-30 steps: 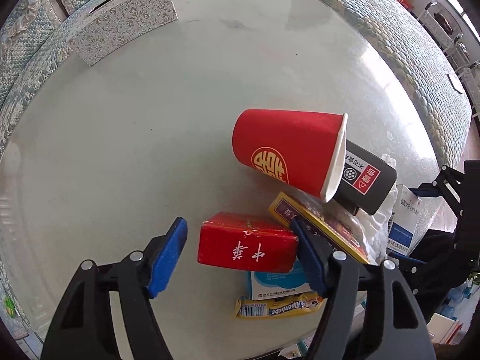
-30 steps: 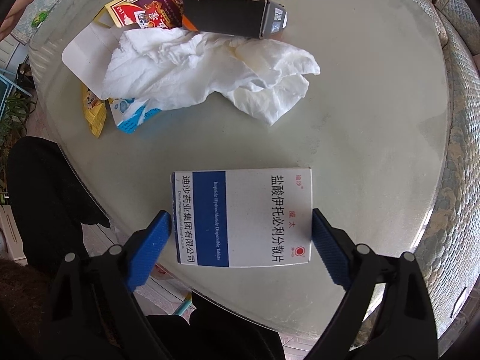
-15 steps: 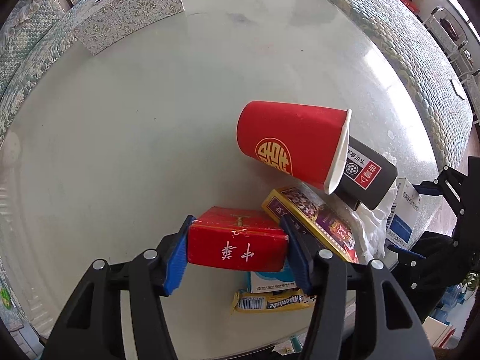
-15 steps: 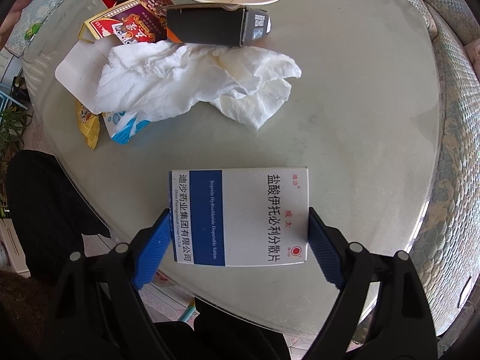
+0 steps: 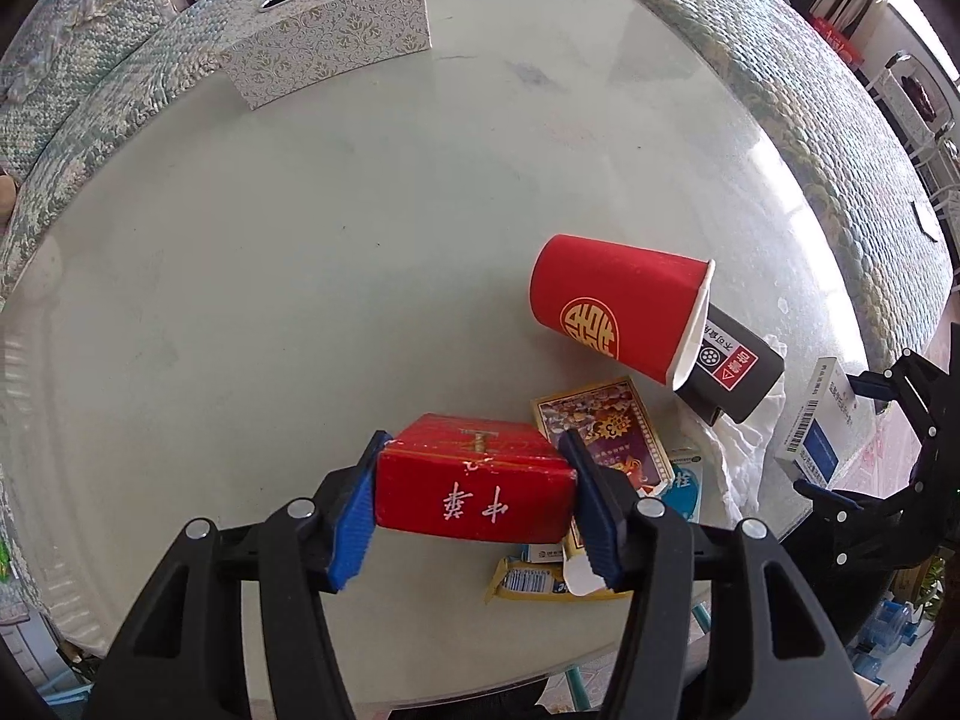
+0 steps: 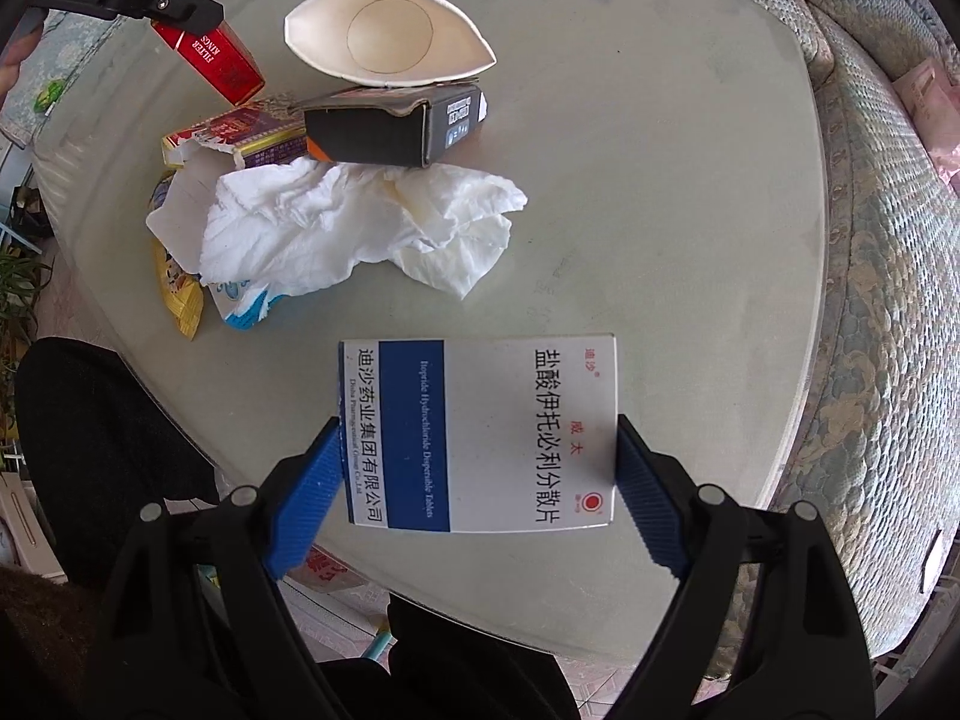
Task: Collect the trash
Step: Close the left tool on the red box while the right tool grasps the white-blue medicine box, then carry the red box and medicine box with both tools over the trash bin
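My left gripper (image 5: 472,468) is shut on a red cigarette box (image 5: 474,498) and holds it above the glass table (image 5: 300,270). My right gripper (image 6: 477,450) is shut on a white and blue medicine box (image 6: 510,396), also clear of the table. The same red box (image 6: 222,63) shows at the top left of the right wrist view. On the table lie a red paper cup (image 5: 618,312) on its side, a black box (image 6: 384,129), a crumpled tissue (image 6: 348,228), a purple and yellow box (image 5: 606,426) and a yellow wrapper (image 5: 540,585).
A patterned tissue box (image 5: 330,30) stands at the table's far edge. A teal quilted sofa (image 5: 810,90) curves round the table. A person's dark clothing (image 6: 108,432) is at the near edge. A blue and white packet (image 6: 240,303) lies under the tissue.
The left jaws closed on the red cigarette box and lifted it off the pile. The right gripper rose with the medicine box in its grip, so the table looks farther away.
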The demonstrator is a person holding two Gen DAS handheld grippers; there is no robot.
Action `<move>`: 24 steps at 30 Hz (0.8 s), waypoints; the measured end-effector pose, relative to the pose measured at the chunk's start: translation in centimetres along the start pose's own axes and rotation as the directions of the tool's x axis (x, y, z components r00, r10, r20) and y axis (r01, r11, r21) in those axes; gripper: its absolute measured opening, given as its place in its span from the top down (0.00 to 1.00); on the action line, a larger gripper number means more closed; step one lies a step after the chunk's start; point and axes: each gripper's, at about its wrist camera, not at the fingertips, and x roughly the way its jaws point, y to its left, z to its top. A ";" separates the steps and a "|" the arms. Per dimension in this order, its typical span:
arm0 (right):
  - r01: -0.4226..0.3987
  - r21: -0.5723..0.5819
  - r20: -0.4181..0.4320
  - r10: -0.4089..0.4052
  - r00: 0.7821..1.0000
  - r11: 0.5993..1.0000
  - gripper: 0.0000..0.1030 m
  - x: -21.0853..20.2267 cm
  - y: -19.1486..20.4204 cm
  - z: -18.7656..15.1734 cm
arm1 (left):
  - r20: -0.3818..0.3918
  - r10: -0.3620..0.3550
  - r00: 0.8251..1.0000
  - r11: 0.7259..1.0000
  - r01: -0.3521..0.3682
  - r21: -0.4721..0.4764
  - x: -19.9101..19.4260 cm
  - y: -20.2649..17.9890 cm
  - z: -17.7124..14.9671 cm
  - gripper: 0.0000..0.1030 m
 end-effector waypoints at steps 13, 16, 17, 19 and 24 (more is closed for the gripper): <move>0.042 -0.028 0.080 -0.040 0.996 0.999 0.19 -6.7 2.5 -1.5 | 0.057 -0.007 0.998 1.000 0.007 -0.008 -5.4 -0.4 -3.5 0.46; 0.047 -0.041 0.101 -0.042 0.994 0.998 0.19 -8.5 3.7 -2.4 | 0.069 0.000 0.998 1.000 0.001 -0.002 -6.7 -1.2 -5.1 0.46; 0.048 -0.048 0.107 -0.043 0.993 0.998 0.19 -8.9 4.3 -2.4 | 0.068 -0.007 0.998 1.000 0.007 0.002 -7.0 -1.5 -5.7 0.46; 0.047 -0.061 0.122 -0.040 0.992 0.997 0.19 -9.6 4.6 -2.6 | 0.066 -0.018 0.998 1.000 0.018 0.009 -7.6 -2.2 -7.0 0.46; 0.051 -0.089 0.158 -0.037 0.987 0.995 0.19 -11.4 6.5 -4.1 | 0.069 -0.018 0.997 0.999 0.016 0.030 -8.5 -4.4 -10.5 0.46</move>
